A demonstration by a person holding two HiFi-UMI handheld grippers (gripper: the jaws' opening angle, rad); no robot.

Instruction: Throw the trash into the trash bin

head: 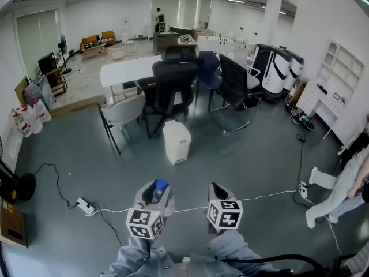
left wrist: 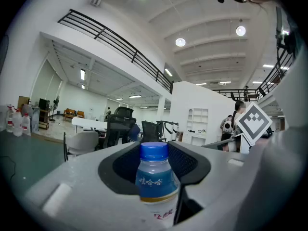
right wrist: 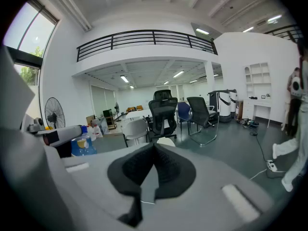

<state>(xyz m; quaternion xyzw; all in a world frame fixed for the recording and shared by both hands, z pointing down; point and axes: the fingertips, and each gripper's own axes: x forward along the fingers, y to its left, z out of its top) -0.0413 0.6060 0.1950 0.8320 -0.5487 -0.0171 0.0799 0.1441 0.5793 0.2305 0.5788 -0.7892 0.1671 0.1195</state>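
Note:
A small clear bottle with a blue cap and blue label stands upright between the jaws of my left gripper, which is shut on it. In the head view the bottle's cap pokes out of the left gripper at the bottom centre. My right gripper hangs beside it to the right, shut with nothing in it; its dark pads meet at the tips. The white trash bin stands on the grey floor well ahead of both grippers, and its top shows just over the right jaws.
Behind the bin are black office chairs, a grey chair and a white table. A white cable and a power strip lie on the floor. A person stands at the right.

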